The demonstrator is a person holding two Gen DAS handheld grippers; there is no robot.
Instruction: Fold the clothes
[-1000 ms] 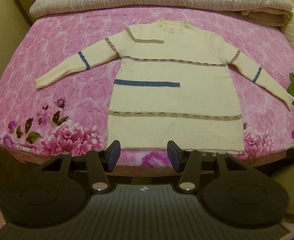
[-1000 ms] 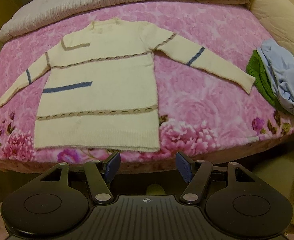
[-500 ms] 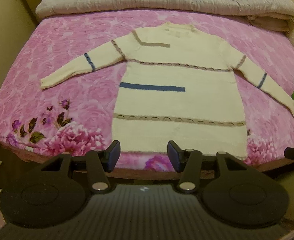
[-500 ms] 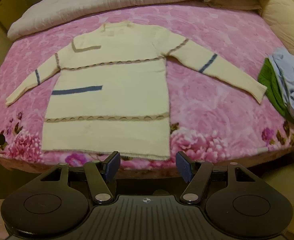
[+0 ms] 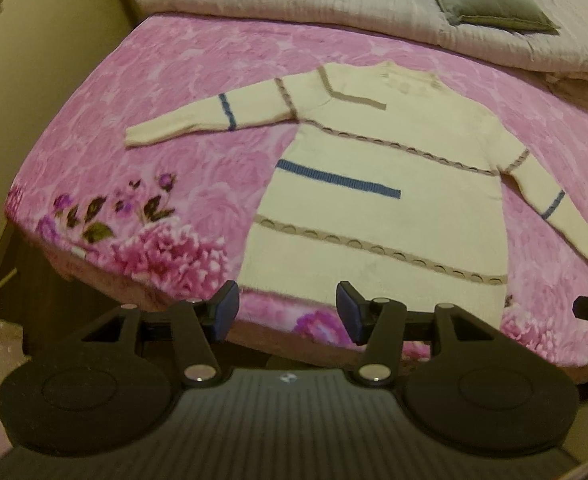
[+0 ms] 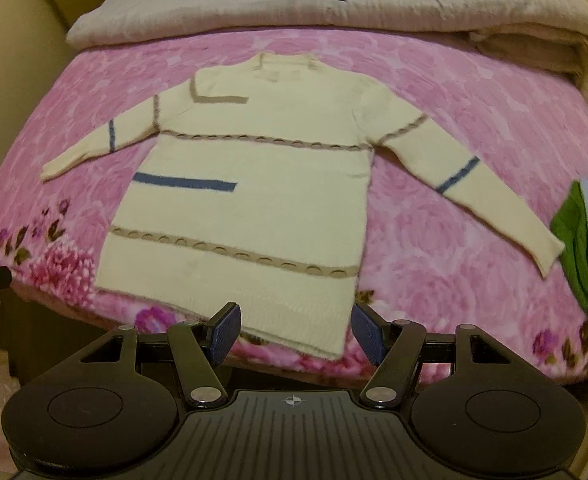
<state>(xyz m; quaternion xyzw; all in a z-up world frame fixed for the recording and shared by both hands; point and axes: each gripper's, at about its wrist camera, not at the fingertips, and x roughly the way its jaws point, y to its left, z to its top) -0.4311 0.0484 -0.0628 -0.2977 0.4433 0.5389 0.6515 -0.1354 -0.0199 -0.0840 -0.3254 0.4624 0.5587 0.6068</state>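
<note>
A cream sweater [image 5: 377,200] lay flat and face up on the pink bedspread [image 5: 182,80], filling the middle of both views, collar toward the top of the frame and hem toward the bottom edge of the bed. Both sleeves were spread out: one reached toward the left of the frame [image 6: 94,144], the other slanted down to the right [image 6: 473,196], its cuff ending just beside a green and blue heap of clothes [image 6: 585,240] at the right edge. A grey quilt [image 6: 214,4] and a pillow [image 5: 489,4] sat along the top of the frame. The left gripper [image 5: 286,307] hung at the bottom of its view with its jaws apart and nothing between them, just short of the hem's left part. The right gripper [image 6: 295,330] likewise stood with jaws apart, empty, the hem's right corner [image 6: 325,344] showing between its pads without visible contact. The sweater looked like a soft, fairly thick knit: light, limp, likely to sag and stretch if lifted by one point, and clingy enough on the fleecy bedspread to drag rather than slide. A sensible hold would be on an edge pinched through both layers, such as a cuff or shoulder seam to bring a sleeve across the body, or the two hem corners together to fold upward.
</note>
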